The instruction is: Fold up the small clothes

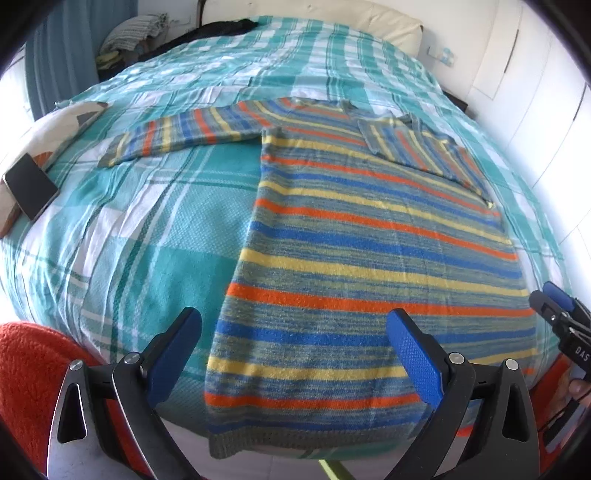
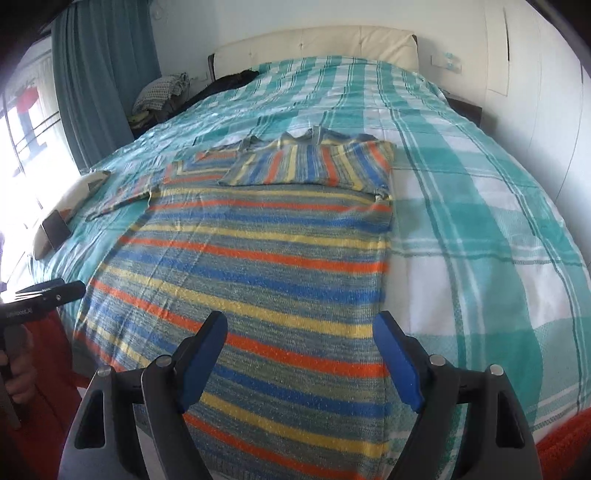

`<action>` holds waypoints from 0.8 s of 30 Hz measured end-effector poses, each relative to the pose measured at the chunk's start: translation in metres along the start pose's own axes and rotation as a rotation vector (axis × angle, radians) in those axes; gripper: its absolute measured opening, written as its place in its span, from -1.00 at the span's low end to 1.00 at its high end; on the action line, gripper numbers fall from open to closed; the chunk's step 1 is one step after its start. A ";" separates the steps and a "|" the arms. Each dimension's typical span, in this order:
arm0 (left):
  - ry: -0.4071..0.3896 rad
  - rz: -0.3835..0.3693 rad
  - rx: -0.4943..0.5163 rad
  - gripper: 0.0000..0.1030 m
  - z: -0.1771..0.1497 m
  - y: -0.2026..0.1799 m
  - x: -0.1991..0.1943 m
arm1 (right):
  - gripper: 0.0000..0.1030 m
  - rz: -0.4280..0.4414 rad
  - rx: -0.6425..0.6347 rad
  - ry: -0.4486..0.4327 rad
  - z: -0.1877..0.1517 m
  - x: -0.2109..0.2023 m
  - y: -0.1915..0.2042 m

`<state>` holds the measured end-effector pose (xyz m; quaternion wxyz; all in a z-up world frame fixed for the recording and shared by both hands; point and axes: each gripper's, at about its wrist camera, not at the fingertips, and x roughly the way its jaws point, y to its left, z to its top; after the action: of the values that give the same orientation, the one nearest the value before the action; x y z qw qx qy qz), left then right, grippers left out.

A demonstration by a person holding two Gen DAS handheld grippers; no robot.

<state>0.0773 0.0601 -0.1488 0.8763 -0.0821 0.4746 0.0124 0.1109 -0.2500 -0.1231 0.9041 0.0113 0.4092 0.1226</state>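
A striped knit sweater (image 1: pixel 369 229) in blue, orange, yellow and grey lies flat on the bed, hem toward me. Its left sleeve (image 1: pixel 177 136) stretches out to the left. Its right sleeve (image 2: pixel 306 166) is folded across the chest. It also shows in the right wrist view (image 2: pixel 258 280). My left gripper (image 1: pixel 295 332) is open and empty above the hem's left part. My right gripper (image 2: pixel 299 336) is open and empty above the hem's right part. The right gripper also shows at the right edge of the left wrist view (image 1: pixel 557 310).
The bed has a teal and white plaid cover (image 2: pixel 480 229). A dark phone (image 1: pixel 31 186) rests on a pillow at the bed's left edge. Piled clothes (image 1: pixel 133 37) and a dark garment (image 1: pixel 221 27) lie at the far left. A cream headboard (image 2: pixel 314 44) stands behind. White cupboards are at the right.
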 end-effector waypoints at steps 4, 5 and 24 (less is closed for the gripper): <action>0.001 -0.001 -0.004 0.95 -0.002 0.001 0.000 | 0.56 -0.002 -0.007 -0.012 0.002 0.000 0.001; 0.001 0.002 0.003 0.95 -0.003 0.000 0.000 | 0.56 0.001 -0.006 -0.013 0.001 -0.001 0.001; -0.009 0.003 0.050 0.95 -0.003 -0.010 -0.003 | 0.58 0.011 -0.052 -0.077 0.008 -0.018 0.009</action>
<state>0.0741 0.0498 -0.1468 0.8801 -0.0595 0.4711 0.0025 0.1037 -0.2447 -0.1034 0.9184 -0.0050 0.3709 0.1377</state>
